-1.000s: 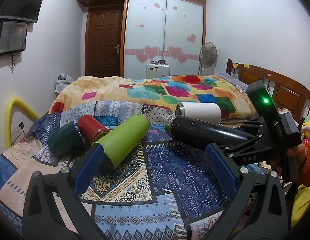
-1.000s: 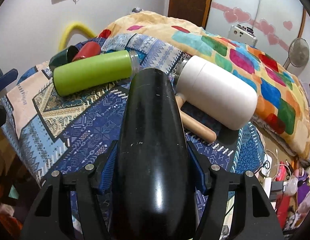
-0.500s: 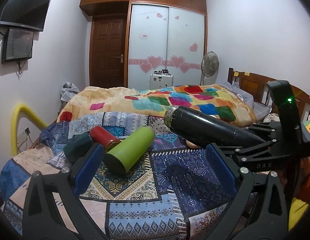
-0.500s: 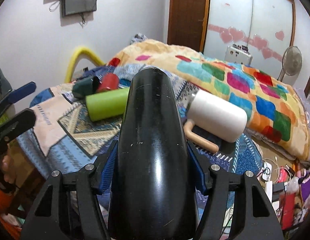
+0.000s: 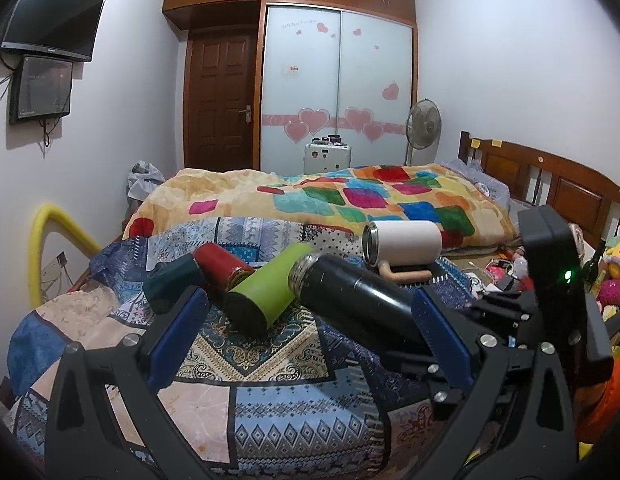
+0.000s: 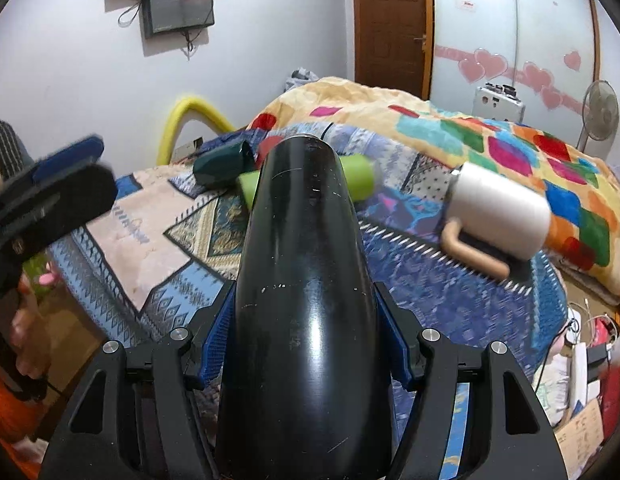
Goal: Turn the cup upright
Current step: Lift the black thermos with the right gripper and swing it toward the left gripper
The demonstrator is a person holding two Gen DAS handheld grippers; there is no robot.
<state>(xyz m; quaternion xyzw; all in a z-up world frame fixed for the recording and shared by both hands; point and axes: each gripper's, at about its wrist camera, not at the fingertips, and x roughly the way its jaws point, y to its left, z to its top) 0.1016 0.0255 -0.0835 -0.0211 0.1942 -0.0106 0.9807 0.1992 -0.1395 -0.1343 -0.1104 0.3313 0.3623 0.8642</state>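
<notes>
Right tongs (image 6: 307, 344): closed on the black cup (image 6: 305, 280), blue pads pressed against both of its sides near the closed end.
Black cup: a long, glossy black flask held off the bed; it lies tilted, its steel-rimmed mouth pointing away from the right tongs and slightly up. In the left wrist view the black cup (image 5: 350, 304) hangs above the patchwork quilt (image 5: 269, 360), its mouth just in front of the green cup.
Left tongs (image 5: 305, 344): spread wide with nothing between the blue pads, hovering over the near part of the quilt; from the right wrist view they show blurred at the left edge (image 6: 49, 184).
Green cup (image 5: 265, 296): on its side on the quilt, dark base toward the left camera, partly hidden behind the black cup.
Red cup (image 5: 221, 268): on its side, just beside the green cup.
Dark green cup (image 5: 169, 284): on its side, touching or nearly touching the red one.
White mug (image 5: 404, 240): on its side farther back, steel rim facing left, its wooden handle (image 5: 406, 274) low against the quilt.
Bed: a colourful blanket (image 5: 350, 196) covers the far part, with a wooden headboard (image 5: 550, 184) on the right.
Room: fan (image 5: 424, 124), wooden door (image 5: 221, 100) and wall screen (image 5: 49, 16) stand behind.
</notes>
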